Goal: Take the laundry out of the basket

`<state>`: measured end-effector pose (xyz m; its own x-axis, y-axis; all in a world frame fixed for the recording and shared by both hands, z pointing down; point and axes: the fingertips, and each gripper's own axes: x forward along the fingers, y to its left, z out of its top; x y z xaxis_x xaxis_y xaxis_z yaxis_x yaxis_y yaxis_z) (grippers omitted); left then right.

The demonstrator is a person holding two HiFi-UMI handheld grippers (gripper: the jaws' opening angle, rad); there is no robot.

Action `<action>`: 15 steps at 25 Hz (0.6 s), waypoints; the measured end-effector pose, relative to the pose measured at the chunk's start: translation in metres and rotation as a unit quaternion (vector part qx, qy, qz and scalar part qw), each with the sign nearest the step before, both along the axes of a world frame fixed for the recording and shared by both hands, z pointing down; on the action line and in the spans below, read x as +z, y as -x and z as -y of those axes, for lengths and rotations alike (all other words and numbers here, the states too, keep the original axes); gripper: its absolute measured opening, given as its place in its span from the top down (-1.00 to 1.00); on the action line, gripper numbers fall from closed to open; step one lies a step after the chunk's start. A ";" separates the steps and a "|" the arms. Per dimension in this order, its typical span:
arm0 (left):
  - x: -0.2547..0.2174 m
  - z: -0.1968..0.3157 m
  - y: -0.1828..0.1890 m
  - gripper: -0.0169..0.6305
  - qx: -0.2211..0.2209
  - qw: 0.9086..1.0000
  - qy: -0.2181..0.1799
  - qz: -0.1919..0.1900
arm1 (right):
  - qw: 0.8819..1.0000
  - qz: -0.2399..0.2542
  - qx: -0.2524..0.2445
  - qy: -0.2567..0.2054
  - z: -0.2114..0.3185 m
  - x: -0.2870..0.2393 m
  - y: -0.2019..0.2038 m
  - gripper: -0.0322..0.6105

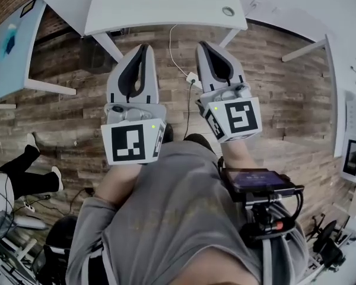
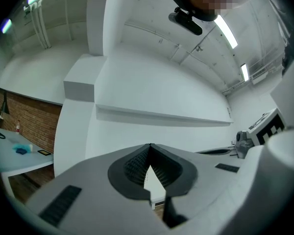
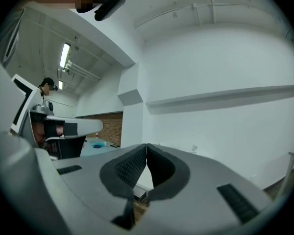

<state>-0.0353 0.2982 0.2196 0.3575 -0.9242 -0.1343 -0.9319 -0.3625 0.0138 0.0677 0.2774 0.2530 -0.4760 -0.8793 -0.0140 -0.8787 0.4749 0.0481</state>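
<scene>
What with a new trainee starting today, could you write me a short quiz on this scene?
1. True or false: a laundry basket shows in the head view.
2. How do the jaws of the left hand-held gripper and the right hand-held gripper stand?
A. Both wide apart
B. Both together, with nothing between them
C. Both closed on cloth
3. Fill in: the floor beneath the white table is laid in ___ planks.

Key: 1 false; 2 B; 3 wood.
</scene>
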 end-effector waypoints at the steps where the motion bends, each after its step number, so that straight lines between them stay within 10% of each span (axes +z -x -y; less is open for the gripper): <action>1: 0.000 0.006 0.002 0.92 0.003 1.000 0.000 -0.002 | 1.000 -0.003 0.002 0.000 0.006 -0.001 0.001 0.88; 15: 0.018 0.087 -0.001 0.92 0.014 1.000 0.025 0.002 | 1.000 0.000 0.025 -0.001 0.083 0.002 -0.010 0.88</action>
